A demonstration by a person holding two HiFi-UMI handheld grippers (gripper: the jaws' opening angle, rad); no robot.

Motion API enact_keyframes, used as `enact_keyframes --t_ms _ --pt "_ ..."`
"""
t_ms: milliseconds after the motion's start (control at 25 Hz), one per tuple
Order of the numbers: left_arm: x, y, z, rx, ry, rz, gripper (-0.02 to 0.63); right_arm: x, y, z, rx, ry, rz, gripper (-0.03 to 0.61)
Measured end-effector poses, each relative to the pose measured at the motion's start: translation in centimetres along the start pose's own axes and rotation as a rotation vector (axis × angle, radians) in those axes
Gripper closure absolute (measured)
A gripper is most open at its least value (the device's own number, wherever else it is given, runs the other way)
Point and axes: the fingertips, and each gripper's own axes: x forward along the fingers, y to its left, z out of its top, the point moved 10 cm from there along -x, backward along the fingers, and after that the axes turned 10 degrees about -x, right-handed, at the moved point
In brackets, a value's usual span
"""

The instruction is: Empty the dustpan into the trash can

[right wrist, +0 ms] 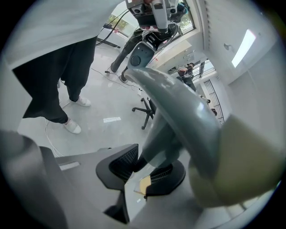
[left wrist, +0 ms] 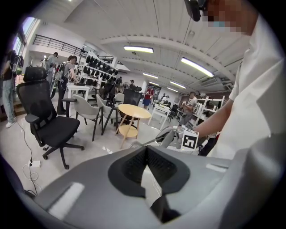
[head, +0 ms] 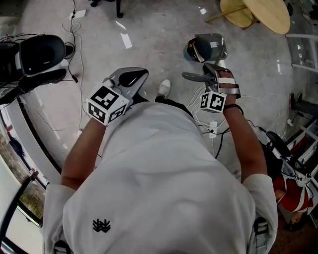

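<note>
My right gripper [head: 212, 71] is shut on the grey dustpan's handle [head: 195, 77], whose free end sticks out to the left. The dustpan's grey pan [head: 208, 45], dark inside, hangs above the floor just beyond the jaws. In the right gripper view the handle [right wrist: 170, 98] runs up and away from the gripper [right wrist: 144, 172], and the pan blurs large at the right. My left gripper [head: 133, 77] is held in front of my chest, shut on nothing [left wrist: 146, 157]. From it I see the dustpan [left wrist: 167, 134] to the right. No trash can shows in any view.
A black office chair [head: 39, 54] stands at the left and a round wooden table [head: 263, 12] at the far right. White cables and a power strip [head: 213, 128] lie on the grey floor by my feet. Racks crowd the right edge [head: 298, 129].
</note>
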Motion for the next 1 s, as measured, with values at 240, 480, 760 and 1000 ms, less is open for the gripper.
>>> enact_keyframes --t_ms 240,480,760,1000 --pt "0.0 0.2 0.3 0.008 0.004 -0.005 0.558 0.1 -1.6 -1.8 0.073 0.036 -0.029 0.525" --pt "0.5 0.4 0.9 0.033 0.010 -0.030 0.558 -1.0 -3.3 -3.7 0.177 0.083 -0.077 0.526" --pt "1.6 1.3 1.9 0.068 0.014 -0.082 0.558 -2.9 -5.1 -5.3 0.263 0.146 -0.156 0.526" --pt "2.2 3.8 3.3 0.099 0.036 -0.139 0.559 -4.5 -6.8 -6.4 0.434 0.225 -0.217 0.526"
